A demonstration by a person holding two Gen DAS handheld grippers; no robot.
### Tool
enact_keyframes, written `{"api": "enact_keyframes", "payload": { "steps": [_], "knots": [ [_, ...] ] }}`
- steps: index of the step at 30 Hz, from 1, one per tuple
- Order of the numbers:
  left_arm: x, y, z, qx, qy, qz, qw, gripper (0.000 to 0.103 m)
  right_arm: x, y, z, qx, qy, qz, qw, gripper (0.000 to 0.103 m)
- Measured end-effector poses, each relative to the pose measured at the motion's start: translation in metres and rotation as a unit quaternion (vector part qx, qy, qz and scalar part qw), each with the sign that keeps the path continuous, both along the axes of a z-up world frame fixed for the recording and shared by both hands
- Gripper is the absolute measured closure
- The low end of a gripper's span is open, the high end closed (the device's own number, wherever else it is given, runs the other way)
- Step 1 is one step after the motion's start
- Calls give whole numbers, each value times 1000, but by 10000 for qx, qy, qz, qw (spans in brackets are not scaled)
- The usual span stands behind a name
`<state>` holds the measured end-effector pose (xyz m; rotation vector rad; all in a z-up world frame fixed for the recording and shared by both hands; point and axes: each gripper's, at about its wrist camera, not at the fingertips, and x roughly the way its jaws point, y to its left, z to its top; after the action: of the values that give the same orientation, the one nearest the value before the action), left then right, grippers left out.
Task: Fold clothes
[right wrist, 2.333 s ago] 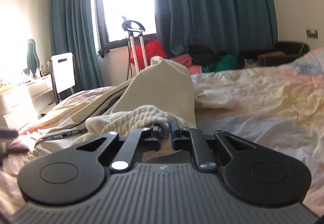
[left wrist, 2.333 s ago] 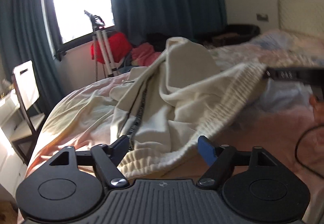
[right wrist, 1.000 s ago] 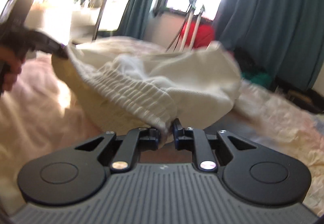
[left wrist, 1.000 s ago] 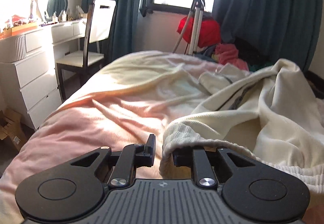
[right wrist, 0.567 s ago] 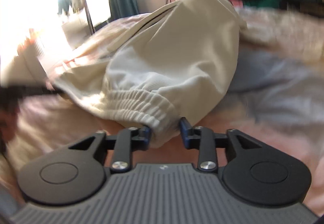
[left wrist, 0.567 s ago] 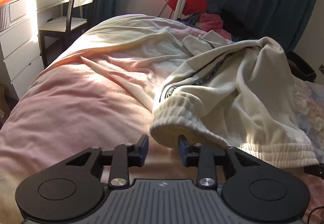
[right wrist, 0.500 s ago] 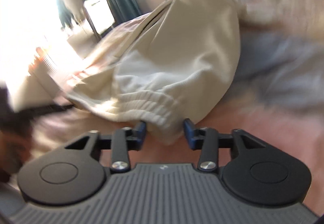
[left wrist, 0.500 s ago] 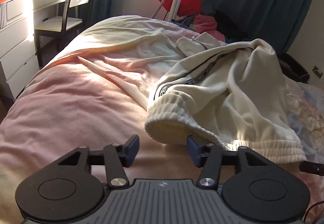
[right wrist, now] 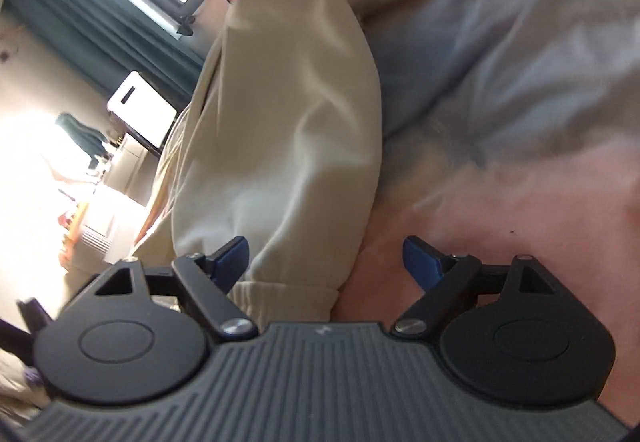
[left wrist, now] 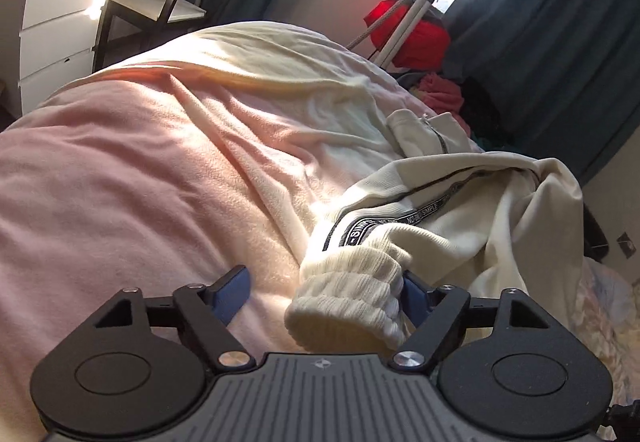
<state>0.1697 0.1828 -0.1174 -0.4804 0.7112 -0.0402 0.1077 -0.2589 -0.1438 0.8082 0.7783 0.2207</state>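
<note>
Cream cotton sweatpants with a ribbed elastic waistband and a black lettered side stripe (left wrist: 460,210) are lying bunched on the bed, over the pink fleece blanket (left wrist: 132,182).

Left claw (left wrist: 322,292): fingers spread wide, gripping nothing. The ribbed waistband corner (left wrist: 352,294) is sitting between them, against the right-side pad.

Right claw (right wrist: 324,256): also spread wide and empty. The other waistband end (right wrist: 288,294) is lying just inside its left finger; this view is tilted and blurred.

Judgement: the garment is laid down but not yet flat; the legs are heaped toward the dark teal curtains (left wrist: 540,22). To do the step well, regrip both waistband corners at the seam, not loose fabric, and tension evenly before folding. An uneven pull is likely to twist the stripe.
</note>
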Motion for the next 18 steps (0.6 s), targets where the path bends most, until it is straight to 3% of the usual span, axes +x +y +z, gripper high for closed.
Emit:
{"api": "enact_keyframes", "payload": {
  "steps": [2,4,5,6,8,12,16,18],
  "knots": [
    [5,-10,3,219,-94,-1,9997,51,6,11,-3,176,-166,229,9994,18],
    [10,-20,6,438,-188,-2,9989,57,8,22,-3,190,-337,448,9982,37],
    [13,-25,7,547,-235,-3,9982,68,7,26,-3,128,-349,487,9981,55],
    [15,-31,9,657,-282,-3,9974,73,6,29,-3,66,-360,525,9979,60],
    [19,-23,20,440,-411,110,9981,86,3,36,-2,53,-386,599,9974,66],
    [34,-4,56,291,-851,279,9956,89,-1,72,5,431,-495,756,9950,70],
    [73,44,107,519,-1192,689,9891,89,19,156,6,1036,-551,1166,9862,71],
    [97,71,131,828,-1254,882,9847,89,37,205,6,1304,-619,1368,9800,71]
  ]
}}
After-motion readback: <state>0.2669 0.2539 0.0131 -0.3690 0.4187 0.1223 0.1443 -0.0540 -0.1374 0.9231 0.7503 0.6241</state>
